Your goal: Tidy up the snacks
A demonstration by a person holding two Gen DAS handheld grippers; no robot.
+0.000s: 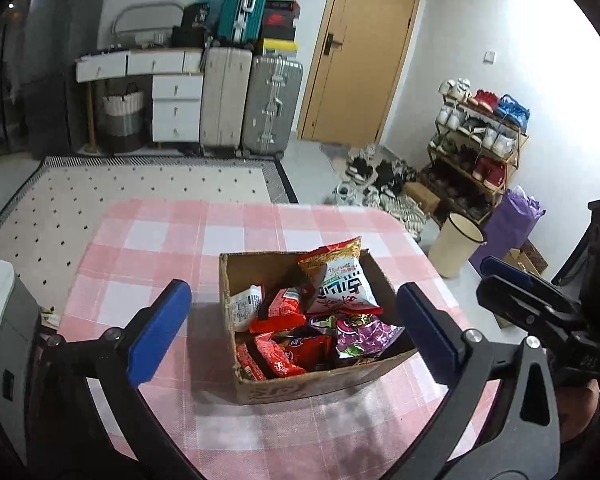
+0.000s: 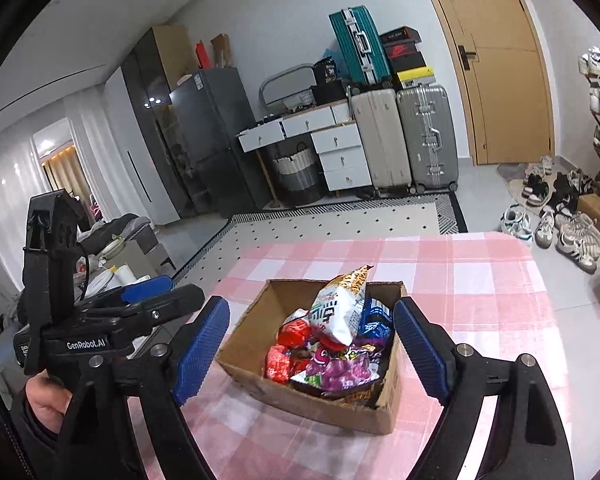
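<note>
An open cardboard box stands on the pink checked tablecloth; it also shows in the right wrist view. It holds several snack packs: a white and red chip bag standing tilted at the back, red packs, a purple pack, and a blue pack. My left gripper is open and empty, held above the box's near side. My right gripper is open and empty, with the box between its fingers in view.
The table's right edge drops to the floor by a cream bin and a shoe rack. Suitcases, white drawers and a door line the far wall. A patterned rug lies beyond the table.
</note>
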